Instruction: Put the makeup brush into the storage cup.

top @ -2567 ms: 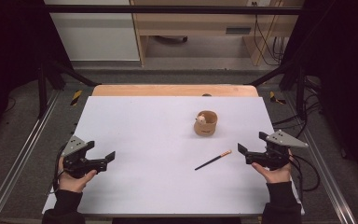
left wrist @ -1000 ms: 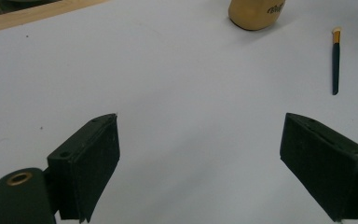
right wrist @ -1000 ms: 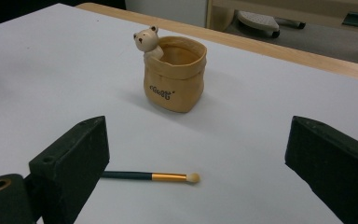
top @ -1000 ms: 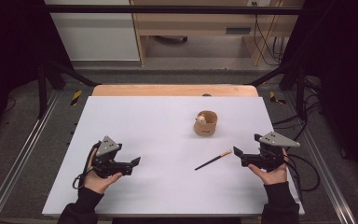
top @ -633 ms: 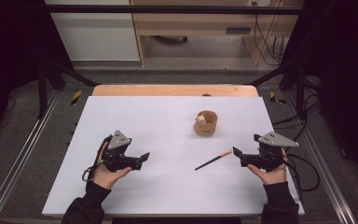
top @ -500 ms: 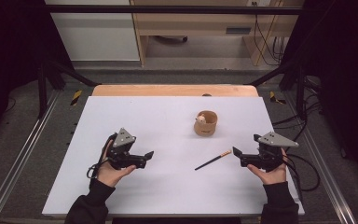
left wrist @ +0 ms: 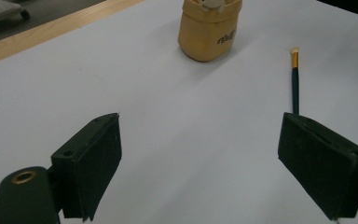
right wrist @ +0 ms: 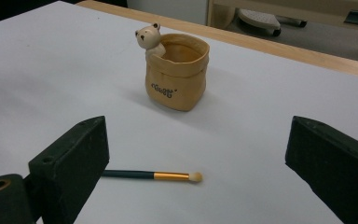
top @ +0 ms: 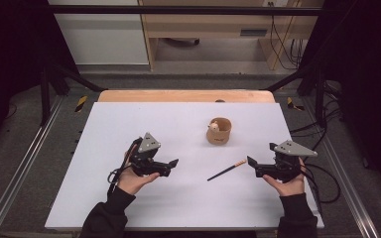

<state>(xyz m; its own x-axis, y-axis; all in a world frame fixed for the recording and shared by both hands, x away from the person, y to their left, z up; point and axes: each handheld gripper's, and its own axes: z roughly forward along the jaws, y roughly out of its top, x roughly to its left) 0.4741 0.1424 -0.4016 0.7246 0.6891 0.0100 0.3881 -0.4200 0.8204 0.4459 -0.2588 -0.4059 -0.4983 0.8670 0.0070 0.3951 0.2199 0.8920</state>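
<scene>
High view: left gripper (top: 171, 166) held low over white table cover (top: 104, 198), jaws spread, empty. Right gripper (top: 252, 166) at right side, jaws spread wide, empty. Between them makeup brush (top: 226, 170) flat on cover, dark handle, gold ferrule, pale tip toward right gripper. Farther back, tan bag-shaped pot (top: 219, 131) upright, small bear figure (top: 213, 127) at rim. Wooden table edge (top: 186, 95) beyond.

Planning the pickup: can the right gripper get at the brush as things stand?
Probably yes. The right gripper is open, the brush lies flat on bare table just ahead of its jaws, and the pot stands well clear.
</scene>
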